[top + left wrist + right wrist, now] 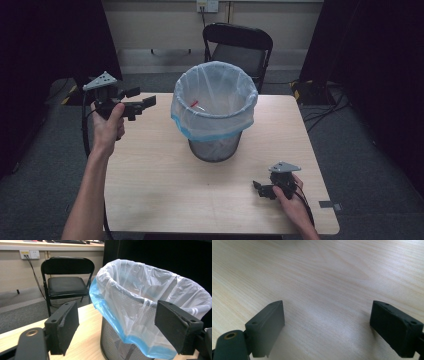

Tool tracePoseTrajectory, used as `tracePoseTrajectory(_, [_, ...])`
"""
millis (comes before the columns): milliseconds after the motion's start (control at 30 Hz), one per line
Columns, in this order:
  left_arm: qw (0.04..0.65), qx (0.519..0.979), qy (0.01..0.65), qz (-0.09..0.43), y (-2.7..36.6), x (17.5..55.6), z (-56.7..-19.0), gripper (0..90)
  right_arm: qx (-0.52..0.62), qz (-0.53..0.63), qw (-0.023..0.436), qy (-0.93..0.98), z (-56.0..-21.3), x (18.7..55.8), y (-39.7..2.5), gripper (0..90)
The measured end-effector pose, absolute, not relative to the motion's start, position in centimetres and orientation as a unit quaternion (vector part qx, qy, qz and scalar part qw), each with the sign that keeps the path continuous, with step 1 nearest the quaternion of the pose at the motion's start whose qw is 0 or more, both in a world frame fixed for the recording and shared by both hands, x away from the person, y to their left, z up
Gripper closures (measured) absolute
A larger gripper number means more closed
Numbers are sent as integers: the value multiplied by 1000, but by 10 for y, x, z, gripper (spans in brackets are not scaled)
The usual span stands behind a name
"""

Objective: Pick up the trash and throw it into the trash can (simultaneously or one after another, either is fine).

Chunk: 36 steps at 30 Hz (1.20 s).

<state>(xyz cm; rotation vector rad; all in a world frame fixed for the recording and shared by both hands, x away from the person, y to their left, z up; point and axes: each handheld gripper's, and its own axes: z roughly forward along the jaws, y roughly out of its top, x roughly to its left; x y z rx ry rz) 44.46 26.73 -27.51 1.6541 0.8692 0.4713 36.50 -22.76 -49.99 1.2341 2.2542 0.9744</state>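
Observation:
A black mesh waste bin (215, 147) lined with a clear and blue plastic bag (214, 102) stands on the middle of the wooden table (150, 180). Something small and red (194, 103) lies inside the bag. My left gripper (141, 98) is held above the table's far left corner, open and empty, pointing at the bin (120, 342); its jaws frame the bag (147, 297). My right gripper (258, 188) rests low near the table's front right, open, with bare tabletop (324, 277) between its jaws.
A black folding chair (239, 47) stands behind the table, also in the left gripper view (65, 280). Cables (325, 107) lie on the grey floor at the right. A wall socket (30, 254) sits on the back wall.

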Motion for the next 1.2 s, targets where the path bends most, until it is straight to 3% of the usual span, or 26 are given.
tracePoseTrajectory(200, [556, 716, 368, 206, 269, 438, -283, 220, 440, 348, 196, 805, -500, 365, -228, 115])
tracePoseTrajectory(600, [515, 730, 377, 243, 269, 418, -304, 161, 441, 348, 195, 804, -500, 365, -228, 115])
tracePoseTrajectory(1200, [470, 752, 397, 236, 283, 397, -350, 162, 441, 348, 195, 804, -500, 365, -228, 115])
